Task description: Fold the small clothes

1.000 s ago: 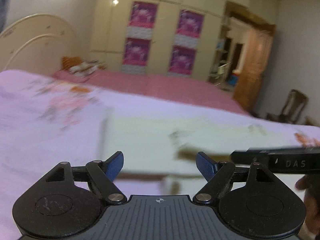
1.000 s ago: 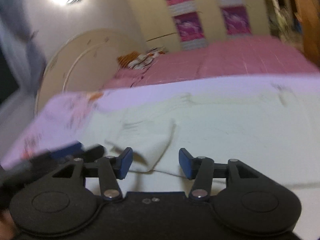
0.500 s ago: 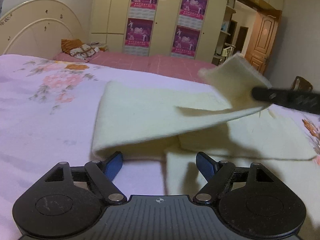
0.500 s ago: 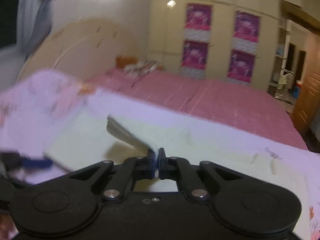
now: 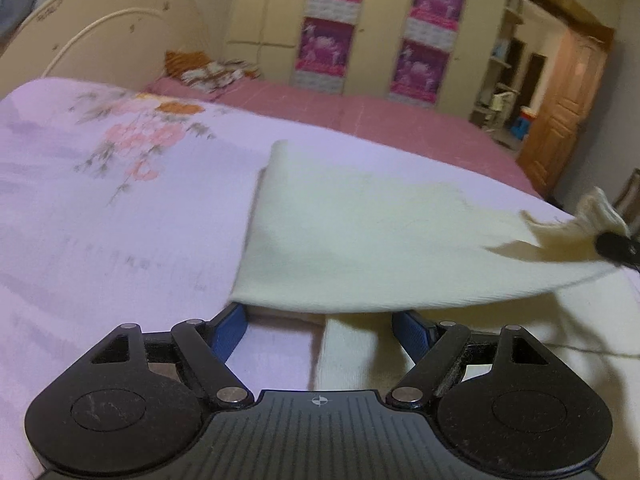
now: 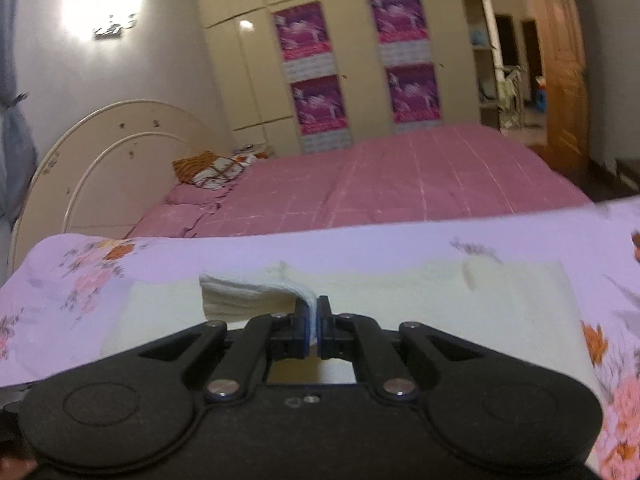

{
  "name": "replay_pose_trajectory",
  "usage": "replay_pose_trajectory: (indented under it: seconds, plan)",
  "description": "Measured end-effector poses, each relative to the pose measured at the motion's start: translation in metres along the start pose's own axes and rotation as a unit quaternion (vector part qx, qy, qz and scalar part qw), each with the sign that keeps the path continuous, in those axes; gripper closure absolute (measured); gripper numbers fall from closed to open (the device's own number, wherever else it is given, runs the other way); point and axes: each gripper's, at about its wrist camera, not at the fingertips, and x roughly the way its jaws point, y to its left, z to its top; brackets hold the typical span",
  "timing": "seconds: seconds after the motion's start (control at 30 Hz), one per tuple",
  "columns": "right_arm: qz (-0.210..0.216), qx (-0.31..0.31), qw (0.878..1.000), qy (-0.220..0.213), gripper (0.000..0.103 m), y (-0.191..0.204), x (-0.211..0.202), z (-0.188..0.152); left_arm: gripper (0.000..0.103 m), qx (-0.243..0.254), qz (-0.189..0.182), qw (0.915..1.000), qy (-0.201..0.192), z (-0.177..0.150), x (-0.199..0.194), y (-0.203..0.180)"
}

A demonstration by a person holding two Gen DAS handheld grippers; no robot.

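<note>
Left wrist view
Left gripper (image 5: 318, 326): fingers spread wide apart, holding nothing; blue pads (image 5: 228, 330) sit low over the sheet.
Cloth (image 5: 360, 236): pale cream garment lying on the lilac flowered sheet (image 5: 100, 200); its upper layer is lifted and stretched to the right, and its near edge hangs just above the left gripper's fingertips.
Lower layer: a second cream layer lies flat on the sheet between and to the right of the fingers.
Right gripper (image 5: 618, 245): only a dark tip shows at the right edge, with a bunched corner of the cloth at it.
Background: pink bedspread (image 5: 360, 116), cream headboard (image 5: 100, 40), wardrobe with magenta posters (image 5: 430, 32).

Right wrist view
Right gripper (image 6: 315, 322): fingers pressed together, clamped on a folded edge of the cloth (image 6: 248, 290); several layers fan out to the left of the pads.
Rest of cloth: spreads flat across the flowered sheet (image 6: 140, 256), beyond the gripper.
Background: pink bedspread (image 6: 400, 176), headboard (image 6: 120, 152), wall lamp (image 6: 102, 0), wooden door (image 6: 564, 72).
</note>
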Motion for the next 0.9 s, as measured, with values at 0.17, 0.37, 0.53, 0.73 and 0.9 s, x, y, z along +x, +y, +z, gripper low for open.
replay_pose_trajectory:
  seconds: [0.17,0.37,0.53,0.73,0.9]
  plan:
    - [-0.006,0.021,1.0,-0.009,0.099,-0.014,-0.008,0.001,0.023,-0.025,0.027,0.9993,0.01,0.004,0.003,-0.005]
    - [-0.017,0.03,0.999,-0.02,0.099,-0.031,-0.019,0.002,0.023,-0.021,0.024,0.9994,0.015,0.005,0.005,-0.004]
    - [-0.034,0.053,0.998,-0.021,0.099,-0.059,-0.028,0.001,0.023,0.011,0.014,0.9997,0.014,0.002,0.003,-0.005]
    - [-0.047,0.088,0.995,-0.003,0.099,-0.089,-0.03,-0.014,0.023,0.022,0.007,0.9997,0.013,0.0,0.001,-0.005]
    - [-0.049,0.13,0.99,0.028,0.093,-0.114,-0.02,-0.031,0.023,0.023,0.007,0.9996,0.012,-0.001,0.001,-0.005]
